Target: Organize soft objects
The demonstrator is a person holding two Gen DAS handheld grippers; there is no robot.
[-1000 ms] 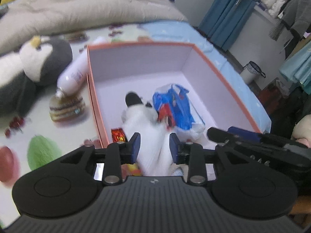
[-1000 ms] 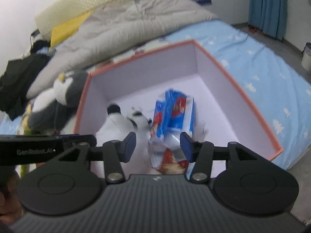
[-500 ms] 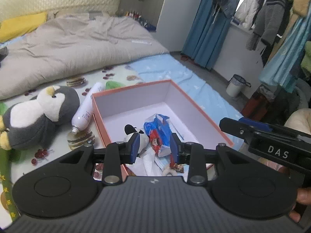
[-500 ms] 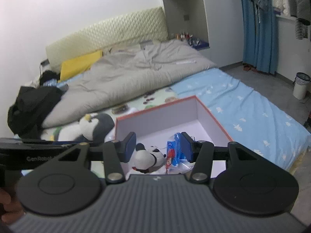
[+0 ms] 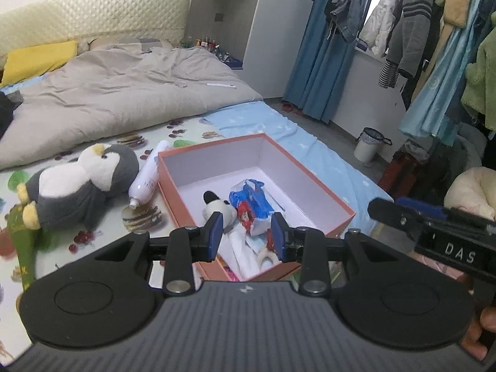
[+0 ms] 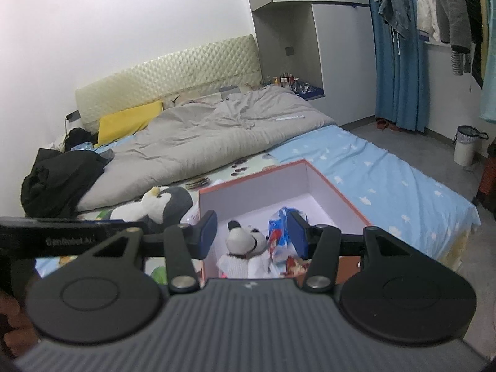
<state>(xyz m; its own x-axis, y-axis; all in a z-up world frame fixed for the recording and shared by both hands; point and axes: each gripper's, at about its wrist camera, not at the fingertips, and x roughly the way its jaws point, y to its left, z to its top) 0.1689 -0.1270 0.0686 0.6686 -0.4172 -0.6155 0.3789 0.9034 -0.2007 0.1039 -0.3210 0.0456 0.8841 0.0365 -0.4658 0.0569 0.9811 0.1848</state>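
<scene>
An orange box with a white inside (image 5: pixel 313 183) (image 6: pixel 338 195) sits on the bed. In it lie a small white plush with black ears (image 5: pixel 218 207) (image 6: pixel 245 238) and blue-and-red plastic packets (image 5: pixel 252 204) (image 6: pixel 280 226). A grey and white penguin plush (image 5: pixel 80 186) (image 6: pixel 161 204) lies on the bed left of the box. My left gripper (image 5: pixel 246 237) is open and empty, held above the box's near end. My right gripper (image 6: pixel 252 234) is open and empty, also high above the box.
A white bottle (image 5: pixel 150 175) lies between penguin and box. A grey duvet (image 5: pixel 117 99) and yellow pillow (image 6: pixel 130 124) cover the far bed. Black clothes (image 6: pixel 59 176) lie at left. A white bin (image 6: pixel 465 148) and hanging clothes (image 5: pixel 434 31) stand at right.
Both grippers have risen and pulled back from inside the box. The left one let go of the white plush, which now lies in the box. The right jaws stand wider.
</scene>
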